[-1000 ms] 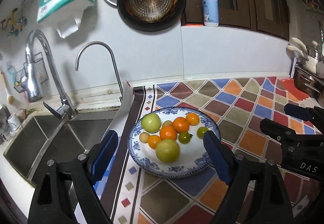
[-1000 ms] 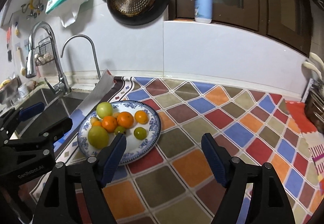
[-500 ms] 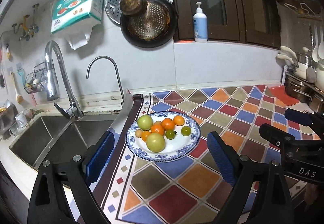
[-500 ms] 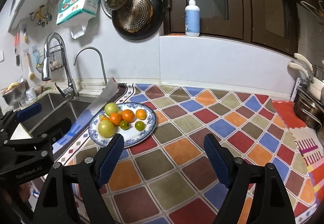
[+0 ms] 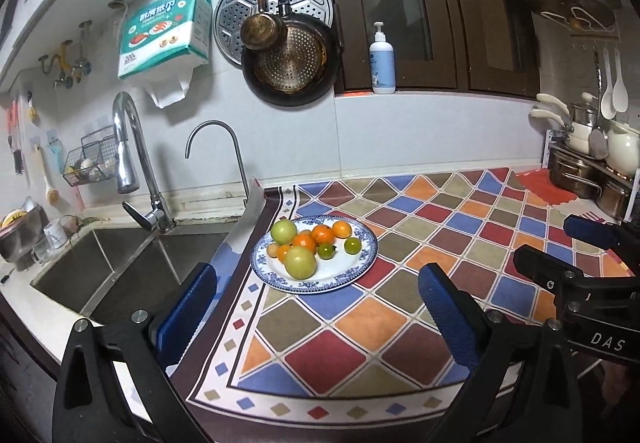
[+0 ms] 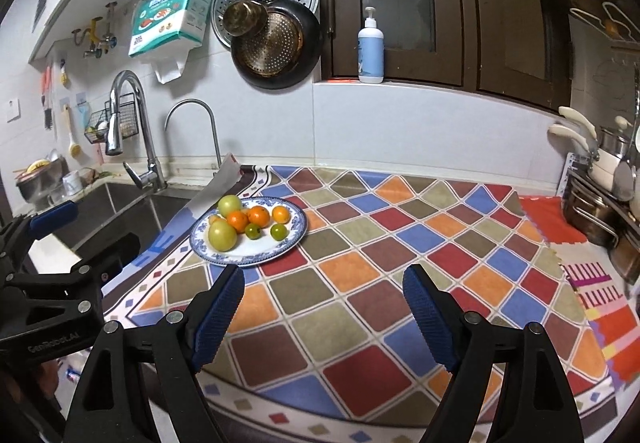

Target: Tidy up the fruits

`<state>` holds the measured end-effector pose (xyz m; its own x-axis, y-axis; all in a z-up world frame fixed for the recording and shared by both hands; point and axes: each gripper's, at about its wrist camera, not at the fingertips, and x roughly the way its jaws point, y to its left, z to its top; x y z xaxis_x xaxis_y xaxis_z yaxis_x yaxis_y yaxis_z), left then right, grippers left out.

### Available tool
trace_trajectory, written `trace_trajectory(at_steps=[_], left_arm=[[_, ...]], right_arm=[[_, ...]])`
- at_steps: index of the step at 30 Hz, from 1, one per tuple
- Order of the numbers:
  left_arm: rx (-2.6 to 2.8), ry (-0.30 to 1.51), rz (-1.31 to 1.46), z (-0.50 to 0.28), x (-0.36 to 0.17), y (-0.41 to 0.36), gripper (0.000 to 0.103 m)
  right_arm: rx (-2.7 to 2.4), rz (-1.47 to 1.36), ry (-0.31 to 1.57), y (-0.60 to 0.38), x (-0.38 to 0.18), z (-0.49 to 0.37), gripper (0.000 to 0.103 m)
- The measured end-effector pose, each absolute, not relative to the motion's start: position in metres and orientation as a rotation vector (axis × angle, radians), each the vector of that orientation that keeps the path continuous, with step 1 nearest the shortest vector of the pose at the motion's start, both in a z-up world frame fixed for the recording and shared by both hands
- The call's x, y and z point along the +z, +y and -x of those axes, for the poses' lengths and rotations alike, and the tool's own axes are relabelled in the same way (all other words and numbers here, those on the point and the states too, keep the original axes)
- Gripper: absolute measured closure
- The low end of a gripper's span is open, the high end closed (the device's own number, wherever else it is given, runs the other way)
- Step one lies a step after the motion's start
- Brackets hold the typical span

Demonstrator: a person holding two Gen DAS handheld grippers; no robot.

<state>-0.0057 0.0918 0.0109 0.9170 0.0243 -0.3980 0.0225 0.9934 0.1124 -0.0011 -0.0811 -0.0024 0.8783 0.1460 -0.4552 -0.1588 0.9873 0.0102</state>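
Left tongs (image 5: 316,307), black with blue pads: jaws wide apart, have just been opening, nothing between them. Right tongs (image 6: 324,311), same make: jaws apart, empty.

Blue-and-white patterned round plate (image 5: 362,263) on surface covered by multicoloured diamond-pattern mat (image 5: 400,323), just beside steel double sink (image 5: 116,263). Plate well ahead of both tongs, untouched.

On plate: two large pale-green round fruits (image 5: 300,262), several orange mandarins (image 5: 323,234), two small dark-green fruits (image 5: 352,245), clustered toward sink side.
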Motion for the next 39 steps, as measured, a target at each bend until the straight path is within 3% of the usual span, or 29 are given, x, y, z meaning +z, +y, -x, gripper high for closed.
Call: trace_trajectory(at_steps=[39], left_arm=[[-0.021,0.396,-0.108,0.077,0.016,0.085,0.000]], right_arm=[[0.137,0.032,0.413,-0.085,0.009,0.083,0.021]])
